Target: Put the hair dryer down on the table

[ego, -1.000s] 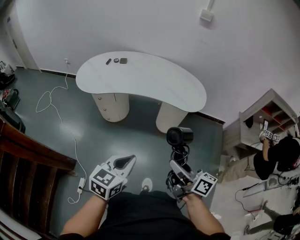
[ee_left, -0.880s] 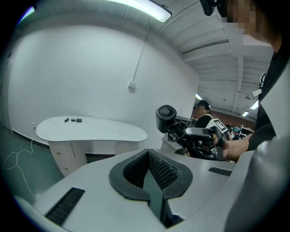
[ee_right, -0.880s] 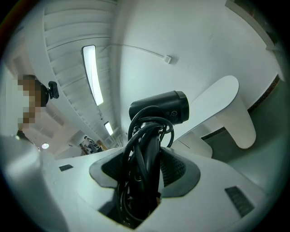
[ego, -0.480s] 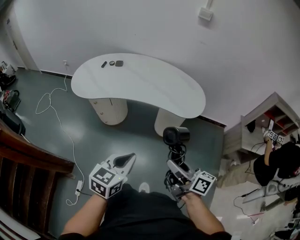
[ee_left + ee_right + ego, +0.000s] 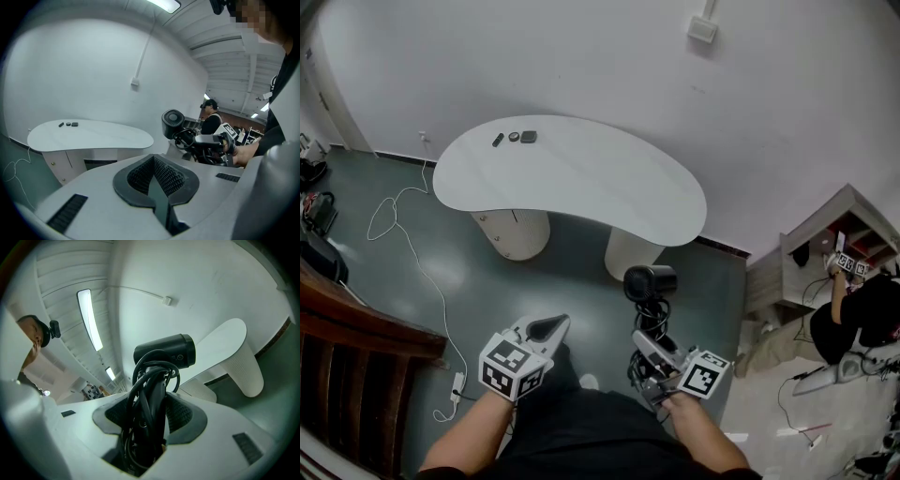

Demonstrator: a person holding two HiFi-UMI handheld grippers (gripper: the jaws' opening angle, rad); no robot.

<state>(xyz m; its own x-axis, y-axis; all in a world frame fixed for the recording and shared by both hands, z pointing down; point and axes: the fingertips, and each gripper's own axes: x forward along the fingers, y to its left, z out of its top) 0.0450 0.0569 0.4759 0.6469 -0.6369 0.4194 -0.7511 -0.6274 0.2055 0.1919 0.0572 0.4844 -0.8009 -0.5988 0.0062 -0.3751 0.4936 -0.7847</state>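
Head view: the dryer [image 5: 649, 281], a glossy black barrel on a handle wound with rubbery cord [image 5: 653, 315], sits at lower centre, its handle clenched in the right gripper [image 5: 652, 356] and its long axis pointing up-frame. The smooth white kidney-shaped surface [image 5: 581, 178] lies well ahead, upper centre. The left gripper [image 5: 544, 328] is closed on nothing.

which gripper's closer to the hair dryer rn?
Right. The right gripper is shut on the hair dryer, round its handle and wrapped cord. The left gripper is apart from it, off to its left, shut on nothing.
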